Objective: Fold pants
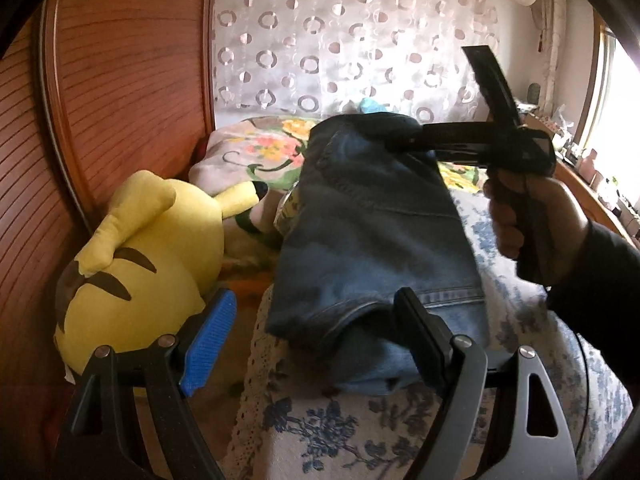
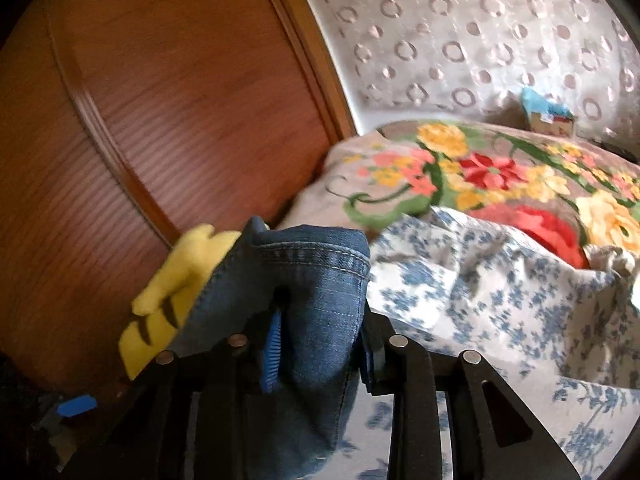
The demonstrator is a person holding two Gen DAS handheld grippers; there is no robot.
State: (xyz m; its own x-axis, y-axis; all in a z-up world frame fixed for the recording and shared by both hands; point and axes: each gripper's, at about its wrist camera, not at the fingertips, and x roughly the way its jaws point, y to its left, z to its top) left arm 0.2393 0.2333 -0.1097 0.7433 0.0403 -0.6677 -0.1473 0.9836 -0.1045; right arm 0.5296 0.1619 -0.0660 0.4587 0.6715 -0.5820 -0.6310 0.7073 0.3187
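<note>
Blue denim pants (image 1: pixel 368 224) lie folded lengthwise on the blue-flowered white bedspread (image 1: pixel 320 420). My left gripper (image 1: pixel 316 344) is open at their near end, its right finger against the near folded edge and its blue-padded left finger (image 1: pixel 208 344) off to the side. My right gripper (image 2: pixel 320 344), also in the left wrist view (image 1: pixel 404 138), is shut on the far hem of the pants (image 2: pixel 320 280) and holds it lifted above the bed.
A yellow plush toy (image 1: pixel 148 264) lies left of the pants against a wooden headboard (image 1: pixel 120 80). A bright floral blanket (image 2: pixel 500 176) lies beyond. A patterned curtain (image 1: pixel 360 40) hangs behind. A cluttered sill runs along the right (image 1: pixel 592 168).
</note>
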